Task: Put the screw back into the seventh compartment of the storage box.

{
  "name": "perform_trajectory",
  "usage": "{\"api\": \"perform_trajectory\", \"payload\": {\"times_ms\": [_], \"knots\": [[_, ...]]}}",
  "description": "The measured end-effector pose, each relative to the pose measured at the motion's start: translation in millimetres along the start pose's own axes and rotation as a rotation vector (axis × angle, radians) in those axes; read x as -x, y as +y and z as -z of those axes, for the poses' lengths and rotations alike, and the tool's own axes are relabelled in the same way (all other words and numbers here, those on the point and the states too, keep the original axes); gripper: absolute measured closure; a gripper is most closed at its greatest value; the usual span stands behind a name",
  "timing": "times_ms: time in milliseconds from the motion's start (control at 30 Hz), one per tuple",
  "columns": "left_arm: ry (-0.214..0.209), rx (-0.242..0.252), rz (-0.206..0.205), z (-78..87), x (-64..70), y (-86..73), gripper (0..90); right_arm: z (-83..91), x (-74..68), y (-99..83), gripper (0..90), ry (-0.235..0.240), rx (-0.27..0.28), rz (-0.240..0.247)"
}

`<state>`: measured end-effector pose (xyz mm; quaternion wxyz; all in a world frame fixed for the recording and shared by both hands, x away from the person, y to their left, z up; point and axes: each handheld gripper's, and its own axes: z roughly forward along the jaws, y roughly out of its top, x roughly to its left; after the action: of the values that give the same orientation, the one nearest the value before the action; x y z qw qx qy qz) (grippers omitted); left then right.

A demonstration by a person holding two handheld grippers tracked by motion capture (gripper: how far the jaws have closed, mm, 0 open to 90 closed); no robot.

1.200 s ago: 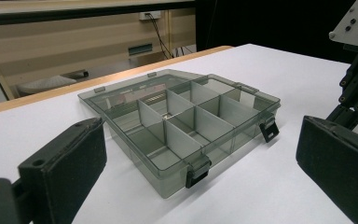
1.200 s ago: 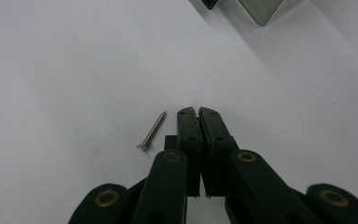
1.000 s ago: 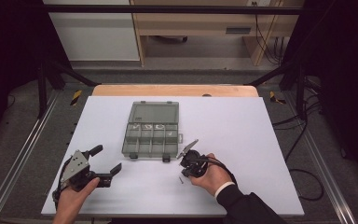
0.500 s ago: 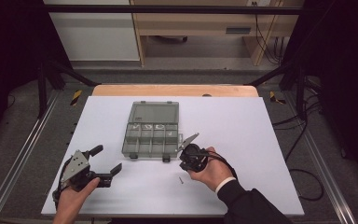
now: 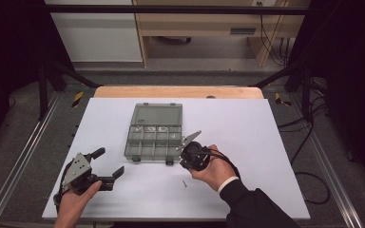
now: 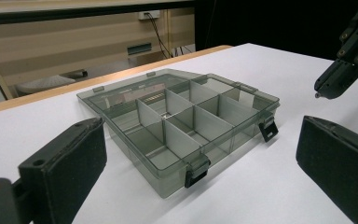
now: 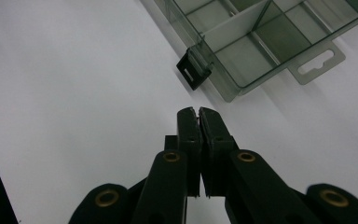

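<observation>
The right gripper, pinched shut on something tiny, hung by the open box to drop it in, while the left gripper waited wide near the worktop's front edge.

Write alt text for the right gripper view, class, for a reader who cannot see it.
Two black jaws of the right gripper are pressed together above a white table. Just beyond lies the corner of a clear grey plastic compartment box, with its black latch hanging open.

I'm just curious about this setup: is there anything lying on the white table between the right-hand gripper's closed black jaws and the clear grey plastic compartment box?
Nothing: the right gripper view shows bare white table between the right gripper and the box.
</observation>
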<state>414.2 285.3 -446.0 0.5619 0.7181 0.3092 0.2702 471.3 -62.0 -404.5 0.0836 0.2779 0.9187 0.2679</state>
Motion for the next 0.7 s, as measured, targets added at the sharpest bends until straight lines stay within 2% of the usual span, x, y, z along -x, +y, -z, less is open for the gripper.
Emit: {"api": "perform_trajectory", "payload": {"times_ms": [700], "knots": [[-0.004, 0.001, 0.001, -0.2, 0.4, 0.0, 1.4, -2.3, -4.5, 29.8, 87.6, 0.008, 0.063, 0.012]]}}
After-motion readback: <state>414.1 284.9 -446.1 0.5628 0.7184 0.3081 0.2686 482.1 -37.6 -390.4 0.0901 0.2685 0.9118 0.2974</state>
